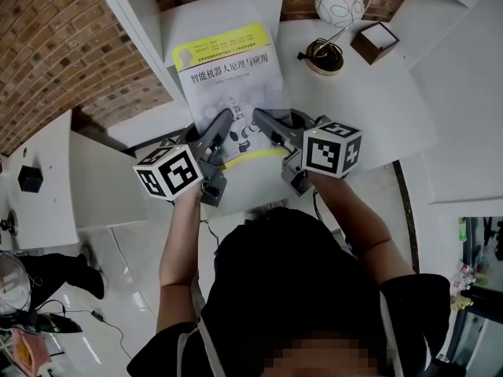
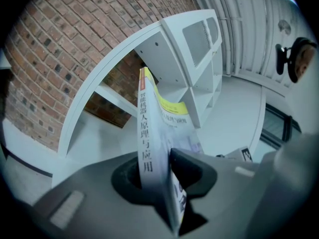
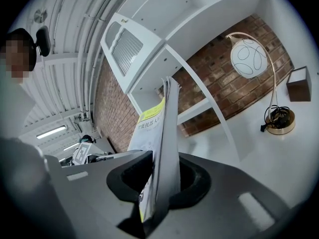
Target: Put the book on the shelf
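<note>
A white book (image 1: 228,73) with a yellow band and dark print is held flat in front of the white shelf (image 1: 137,18), its far end reaching into an open shelf bay. My left gripper (image 1: 225,126) is shut on the book's near left part and my right gripper (image 1: 262,121) on its near right part. In the left gripper view the book's spine (image 2: 147,143) stands edge-on between the jaws of the left gripper (image 2: 158,169), with the shelf (image 2: 192,44) beyond it. The right gripper view has the book's page edge (image 3: 168,128) clamped in the right gripper (image 3: 160,179).
On the white table (image 1: 393,108) to the right stand a globe lamp (image 1: 339,5) with a round brass base (image 1: 324,56) and a brown box (image 1: 375,42). A brick wall (image 1: 55,45) lies behind the shelf. A small black object (image 1: 30,177) rests on a side table at left.
</note>
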A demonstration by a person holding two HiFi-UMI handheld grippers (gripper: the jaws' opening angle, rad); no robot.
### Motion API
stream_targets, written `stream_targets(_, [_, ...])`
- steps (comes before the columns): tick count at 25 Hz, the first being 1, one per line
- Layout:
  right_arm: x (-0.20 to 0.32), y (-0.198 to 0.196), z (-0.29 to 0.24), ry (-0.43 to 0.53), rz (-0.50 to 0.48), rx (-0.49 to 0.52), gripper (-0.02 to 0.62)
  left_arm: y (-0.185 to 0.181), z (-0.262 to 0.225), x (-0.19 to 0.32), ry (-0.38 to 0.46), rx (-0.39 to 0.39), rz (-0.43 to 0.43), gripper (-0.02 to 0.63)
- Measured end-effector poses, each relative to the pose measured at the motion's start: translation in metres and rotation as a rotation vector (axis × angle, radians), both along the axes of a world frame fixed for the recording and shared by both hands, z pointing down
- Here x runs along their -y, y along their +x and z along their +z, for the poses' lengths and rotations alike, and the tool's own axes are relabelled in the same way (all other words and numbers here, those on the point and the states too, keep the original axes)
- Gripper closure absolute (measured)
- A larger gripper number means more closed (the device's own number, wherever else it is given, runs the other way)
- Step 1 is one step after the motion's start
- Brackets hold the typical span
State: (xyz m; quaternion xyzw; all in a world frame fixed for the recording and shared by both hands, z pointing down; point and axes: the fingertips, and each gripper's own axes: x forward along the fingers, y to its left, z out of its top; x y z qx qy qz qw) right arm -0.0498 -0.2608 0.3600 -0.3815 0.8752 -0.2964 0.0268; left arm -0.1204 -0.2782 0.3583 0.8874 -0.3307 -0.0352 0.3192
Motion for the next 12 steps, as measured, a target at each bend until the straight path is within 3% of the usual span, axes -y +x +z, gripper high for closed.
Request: stream_targets(12, [0.03, 0.002, -0.002, -0.019, -0.05, 0.02, 0.515, 0.001, -0.001, 0.027, 0.005, 0.023, -0.057, 0.499])
